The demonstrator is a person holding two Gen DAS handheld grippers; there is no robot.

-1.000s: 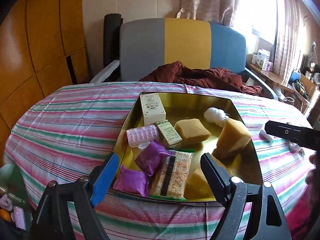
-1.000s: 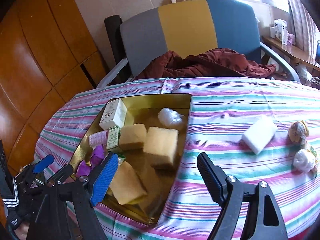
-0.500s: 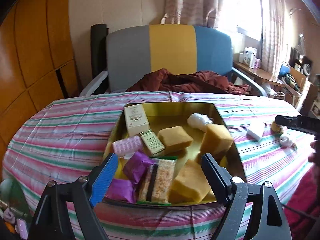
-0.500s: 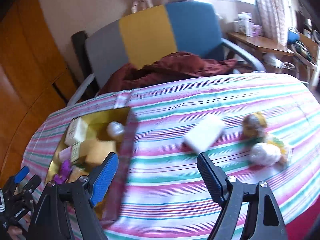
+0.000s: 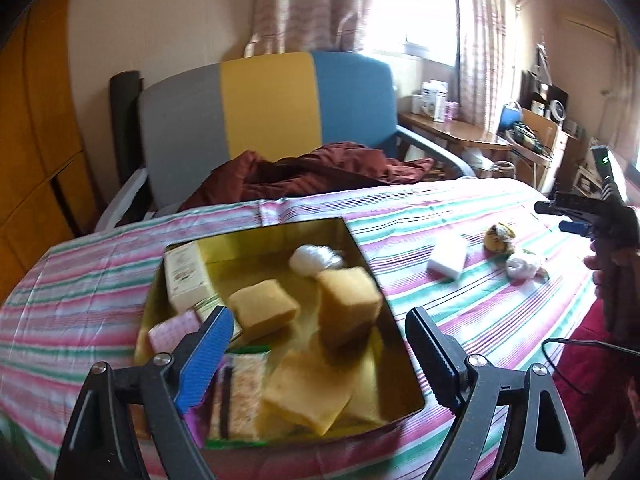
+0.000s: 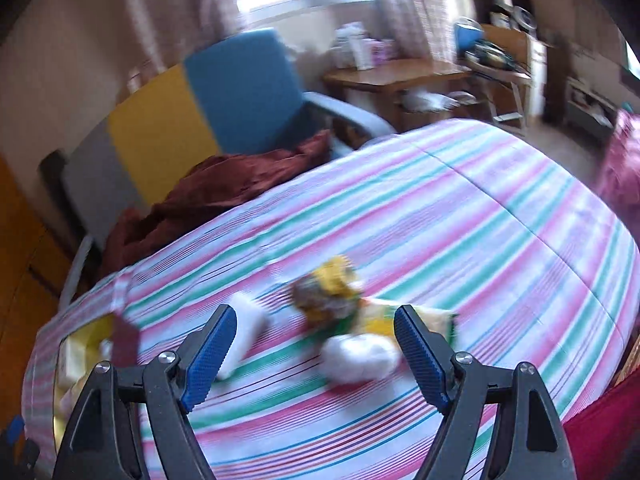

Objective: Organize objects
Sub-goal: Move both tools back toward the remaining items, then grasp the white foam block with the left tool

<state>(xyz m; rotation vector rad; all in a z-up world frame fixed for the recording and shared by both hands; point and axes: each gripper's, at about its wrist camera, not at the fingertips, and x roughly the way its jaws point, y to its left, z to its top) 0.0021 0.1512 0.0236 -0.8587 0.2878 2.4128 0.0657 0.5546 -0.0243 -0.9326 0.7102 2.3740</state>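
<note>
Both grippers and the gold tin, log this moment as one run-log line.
left gripper: open, empty, over gold tin | right gripper: open, empty, over white bundle on striped cloth | white block: outside tin

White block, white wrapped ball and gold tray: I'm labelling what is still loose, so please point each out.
White block (image 5: 447,258), left wrist view, middle of its top face.
White wrapped ball (image 5: 519,267), left wrist view, its centre.
Gold tray (image 5: 362,256), left wrist view, its right rim.
</note>
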